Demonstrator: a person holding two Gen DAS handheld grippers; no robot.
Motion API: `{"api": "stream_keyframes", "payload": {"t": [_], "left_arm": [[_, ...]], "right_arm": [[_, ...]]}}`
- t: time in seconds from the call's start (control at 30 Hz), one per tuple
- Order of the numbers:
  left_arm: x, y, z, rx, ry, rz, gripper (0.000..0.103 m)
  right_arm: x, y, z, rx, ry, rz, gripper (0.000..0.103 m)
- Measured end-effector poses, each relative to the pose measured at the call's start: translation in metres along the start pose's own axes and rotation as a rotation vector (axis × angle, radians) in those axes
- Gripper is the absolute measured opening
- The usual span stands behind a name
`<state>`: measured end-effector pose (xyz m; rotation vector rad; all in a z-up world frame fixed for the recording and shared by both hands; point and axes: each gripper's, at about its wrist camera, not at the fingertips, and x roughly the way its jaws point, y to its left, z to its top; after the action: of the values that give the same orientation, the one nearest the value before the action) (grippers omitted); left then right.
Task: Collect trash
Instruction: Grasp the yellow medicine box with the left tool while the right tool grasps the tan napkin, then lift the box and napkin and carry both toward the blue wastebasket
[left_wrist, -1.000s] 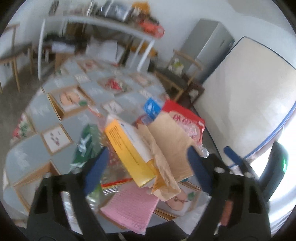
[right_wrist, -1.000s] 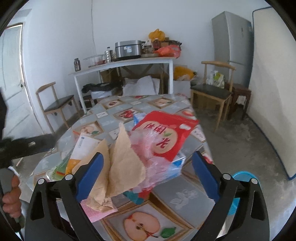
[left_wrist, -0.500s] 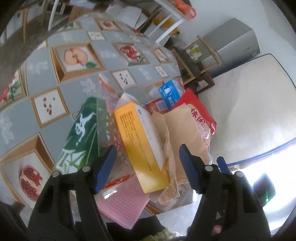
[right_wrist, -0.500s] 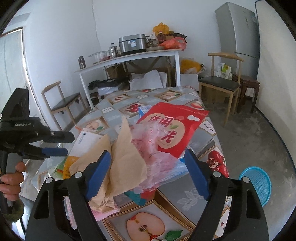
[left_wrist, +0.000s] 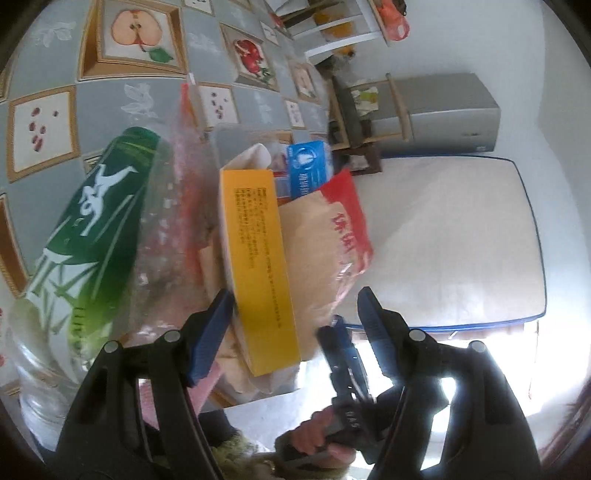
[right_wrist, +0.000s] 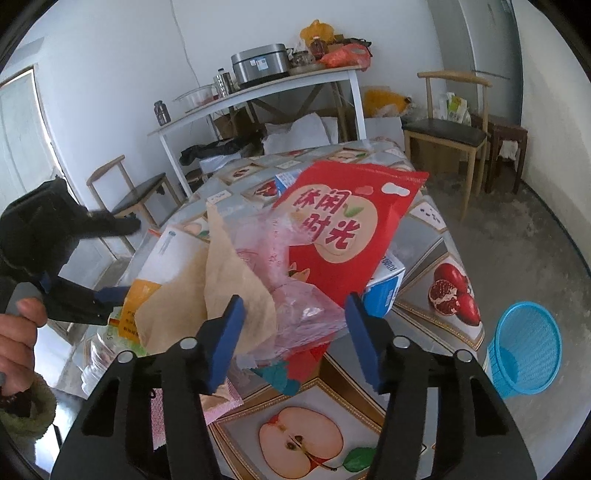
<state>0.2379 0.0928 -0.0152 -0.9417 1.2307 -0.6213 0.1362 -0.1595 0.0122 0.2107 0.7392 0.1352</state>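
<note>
A pile of trash lies on the fruit-patterned tablecloth (right_wrist: 424, 236): a red snack bag (right_wrist: 343, 221), a blue-and-white carton (right_wrist: 384, 288), a brown paper bag (right_wrist: 221, 288), a clear plastic bag (right_wrist: 303, 310), a yellow box (left_wrist: 258, 258) and a green-labelled bottle (left_wrist: 92, 229). My right gripper (right_wrist: 293, 339) is closing, with the brown paper and the clear bag between its jaws; the pads do not visibly press on them. My left gripper (left_wrist: 295, 325) stands open astride the yellow box and the brown paper bag (left_wrist: 314, 251), at the pile's left side.
A blue mesh basket (right_wrist: 524, 347) stands on the floor right of the table. Wooden chairs (right_wrist: 443, 136), a white side table (right_wrist: 258, 96) with a cooker, a grey fridge (left_wrist: 450, 110) and an upright mattress (left_wrist: 443, 236) surround the table. A pink sheet (right_wrist: 218, 406) lies under the pile.
The right jaws have narrowed around the paper and plastic bag while that gripper sank a little. The left gripper rolled and dropped closer, so the yellow box now sits between its fingers.
</note>
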Motion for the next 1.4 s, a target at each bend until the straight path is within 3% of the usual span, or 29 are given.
{"api": "stream_keyframes", "payload": {"t": [0.23, 0.3, 0.4, 0.57, 0.7, 0.8, 1.1, 1.23, 1.4], "left_arm": [[0.015, -0.001, 0.0, -0.007, 0.004, 0.142, 0.05], [0.016, 0.001, 0.001, -0.022, -0.001, 0.16, 0.048], [0.015, 0.001, 0.001, -0.017, -0.016, 0.17, 0.035], [0.009, -0.005, -0.004, 0.024, -0.052, 0.174, 0.028], [0.005, -0.008, -0.008, 0.061, -0.074, 0.194, 0.027], [0.002, -0.009, -0.012, 0.091, -0.092, 0.216, 0.027], [-0.002, -0.002, -0.018, 0.096, -0.098, 0.202, 0.027], [-0.008, 0.002, -0.024, 0.094, -0.099, 0.195, 0.027], [-0.01, 0.002, -0.027, 0.095, -0.098, 0.182, 0.027]], "right_arm": [[-0.002, -0.004, -0.001, 0.013, 0.006, 0.016, 0.051], [-0.003, -0.004, 0.0, 0.01, 0.003, 0.02, 0.051], [-0.007, -0.004, -0.001, 0.005, -0.003, 0.027, 0.051], [-0.014, -0.004, 0.002, -0.008, -0.013, 0.06, 0.051], [-0.015, -0.002, 0.007, -0.026, -0.013, 0.114, 0.053], [-0.013, -0.001, 0.012, -0.02, -0.007, 0.156, 0.063], [0.006, 0.031, 0.007, -0.121, 0.111, 0.306, 0.068], [0.006, 0.048, 0.0, -0.211, 0.12, 0.31, 0.071], [0.015, 0.058, -0.006, -0.281, 0.114, 0.208, 0.074]]}}
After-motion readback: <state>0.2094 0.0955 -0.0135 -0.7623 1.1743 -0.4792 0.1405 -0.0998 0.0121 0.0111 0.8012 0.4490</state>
